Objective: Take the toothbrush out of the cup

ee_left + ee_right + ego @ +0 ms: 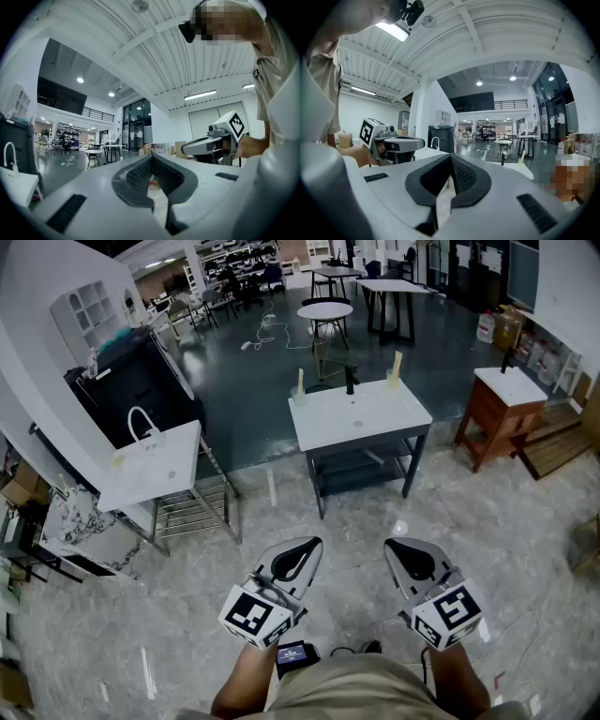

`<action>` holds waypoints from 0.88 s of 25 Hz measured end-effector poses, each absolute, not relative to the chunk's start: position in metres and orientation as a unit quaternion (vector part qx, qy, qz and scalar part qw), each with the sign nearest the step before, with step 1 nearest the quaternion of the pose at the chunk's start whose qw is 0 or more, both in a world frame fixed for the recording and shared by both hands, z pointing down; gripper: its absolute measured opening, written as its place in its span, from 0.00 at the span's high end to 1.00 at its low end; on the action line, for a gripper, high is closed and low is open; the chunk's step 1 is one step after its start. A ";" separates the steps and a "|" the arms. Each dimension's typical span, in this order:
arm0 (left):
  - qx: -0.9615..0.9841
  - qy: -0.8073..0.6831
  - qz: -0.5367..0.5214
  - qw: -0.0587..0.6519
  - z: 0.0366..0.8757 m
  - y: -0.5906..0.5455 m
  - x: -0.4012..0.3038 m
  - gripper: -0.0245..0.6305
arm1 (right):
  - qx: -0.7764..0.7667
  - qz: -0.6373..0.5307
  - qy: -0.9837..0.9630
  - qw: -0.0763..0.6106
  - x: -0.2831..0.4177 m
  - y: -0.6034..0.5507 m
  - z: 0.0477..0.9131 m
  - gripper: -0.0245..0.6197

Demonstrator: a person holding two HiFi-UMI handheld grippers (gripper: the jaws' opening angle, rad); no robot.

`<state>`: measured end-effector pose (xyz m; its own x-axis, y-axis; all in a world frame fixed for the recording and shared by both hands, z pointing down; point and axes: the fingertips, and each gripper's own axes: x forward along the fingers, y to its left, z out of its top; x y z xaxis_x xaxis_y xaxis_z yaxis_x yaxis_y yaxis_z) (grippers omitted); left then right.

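The left gripper (304, 547) and the right gripper (397, 549) are held side by side close to the person's body, well apart from the white washstand (361, 418) ahead. Both pairs of jaws are pressed together, with nothing between them. On the washstand, a black faucet (351, 381) is flanked by the left cup (299, 397) and the right cup (393, 382) at the rear corners. A toothbrush (301, 378) is seen upright in the left cup; a similar pale stick (397, 362) stands in the right cup.
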<state>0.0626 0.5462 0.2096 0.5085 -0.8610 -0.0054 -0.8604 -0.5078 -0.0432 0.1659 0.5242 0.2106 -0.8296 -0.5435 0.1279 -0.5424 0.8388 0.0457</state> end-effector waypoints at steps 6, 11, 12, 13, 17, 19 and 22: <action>-0.867 0.499 -0.007 0.018 0.213 0.536 0.066 0.95 | 0.286 -0.002 -0.956 0.067 0.171 0.513 0.214 0.95; -0.865 0.502 -0.012 0.016 0.216 0.526 0.071 0.95 | 0.285 0.002 -0.956 0.066 0.177 0.503 0.216 0.95; -0.864 0.502 -0.012 0.016 0.216 0.524 0.072 0.95 | 0.285 0.004 -0.957 0.062 0.179 0.501 0.216 0.95; -0.864 0.502 -0.013 0.016 0.216 0.522 0.073 0.95 | 0.285 0.005 -0.957 0.057 0.180 0.498 0.215 0.95; -0.863 0.504 -0.015 0.016 0.216 0.511 0.079 0.95 | 0.289 0.014 -0.956 0.046 0.190 0.487 0.214 0.95; -0.861 0.507 -0.017 0.016 0.217 0.503 0.085 0.95 | 0.289 0.017 -0.956 0.048 0.200 0.480 0.219 0.95; -0.858 0.512 -0.020 0.018 0.217 0.490 0.101 0.95 | 0.294 0.021 -0.954 0.048 0.223 0.467 0.221 0.95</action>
